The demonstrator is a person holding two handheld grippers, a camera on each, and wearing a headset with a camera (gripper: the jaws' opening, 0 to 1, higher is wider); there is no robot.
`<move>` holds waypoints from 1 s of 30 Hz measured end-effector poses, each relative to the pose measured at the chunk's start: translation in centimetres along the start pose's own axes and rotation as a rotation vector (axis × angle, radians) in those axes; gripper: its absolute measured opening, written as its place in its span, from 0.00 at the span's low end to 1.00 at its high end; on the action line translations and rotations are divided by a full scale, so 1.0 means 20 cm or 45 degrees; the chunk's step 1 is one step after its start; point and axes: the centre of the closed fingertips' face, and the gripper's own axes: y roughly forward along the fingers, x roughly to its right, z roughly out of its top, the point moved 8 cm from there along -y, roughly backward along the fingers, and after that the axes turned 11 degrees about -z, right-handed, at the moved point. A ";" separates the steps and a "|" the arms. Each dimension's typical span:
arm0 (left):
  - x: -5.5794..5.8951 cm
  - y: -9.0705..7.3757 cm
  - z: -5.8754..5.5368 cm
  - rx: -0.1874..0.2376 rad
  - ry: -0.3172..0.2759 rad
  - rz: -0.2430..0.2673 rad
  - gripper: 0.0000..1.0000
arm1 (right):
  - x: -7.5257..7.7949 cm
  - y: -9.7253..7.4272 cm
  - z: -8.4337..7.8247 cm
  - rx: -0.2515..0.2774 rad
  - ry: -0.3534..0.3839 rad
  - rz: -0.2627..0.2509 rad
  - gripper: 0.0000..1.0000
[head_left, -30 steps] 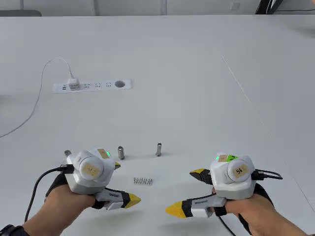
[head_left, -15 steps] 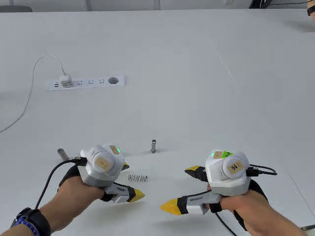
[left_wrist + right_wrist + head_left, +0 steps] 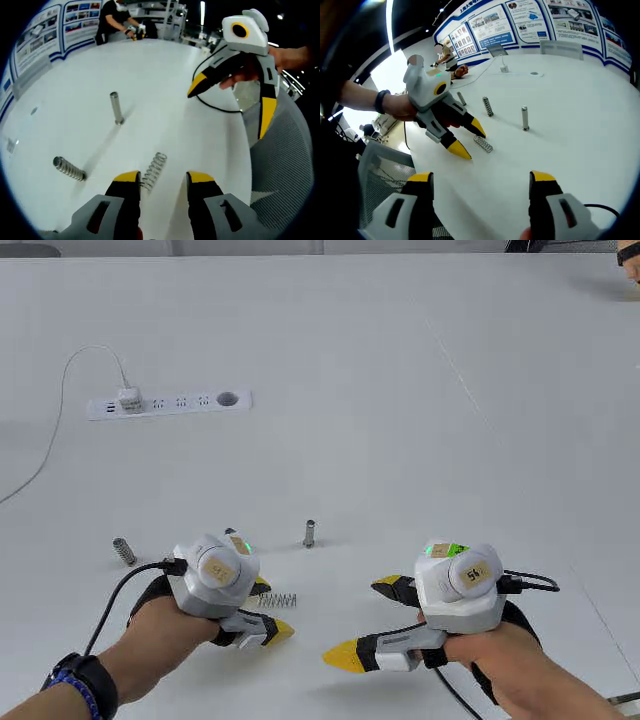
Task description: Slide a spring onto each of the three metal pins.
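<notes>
Two of the three metal pins wore springs. One sprung pin [image 3: 123,551] stood well out to the side of the left gripper [image 3: 272,610], away from its fingertips. The other sprung pin [image 3: 487,106] stood close behind that gripper's body, as the right gripper view showed. One bare pin [image 3: 309,532] stood upright a little ahead of the left fingertips, apart from them. The left gripper's jaws were partly open and held nothing. The loose spring [image 3: 278,600] lay flat on the white table [image 3: 400,440] between its two fingers, nearer one of them in the left gripper view; whether it touched that finger could not be told. The right gripper [image 3: 357,620] hung across from it, jaws spread wide and empty, fingertips pointed toward the spring but apart from it.
</notes>
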 end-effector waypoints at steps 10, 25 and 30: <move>0.00 0.01 -0.03 -0.040 0.031 0.064 0.16 | -0.03 0.02 0.00 -0.011 -0.008 0.017 0.79; 0.05 -0.03 -0.09 -0.016 -0.122 0.123 0.10 | -0.06 0.01 0.03 -0.030 -0.038 0.041 0.79; 0.07 -0.09 -0.13 0.039 -0.185 0.120 0.10 | -0.08 0.01 0.05 -0.010 -0.016 0.031 0.79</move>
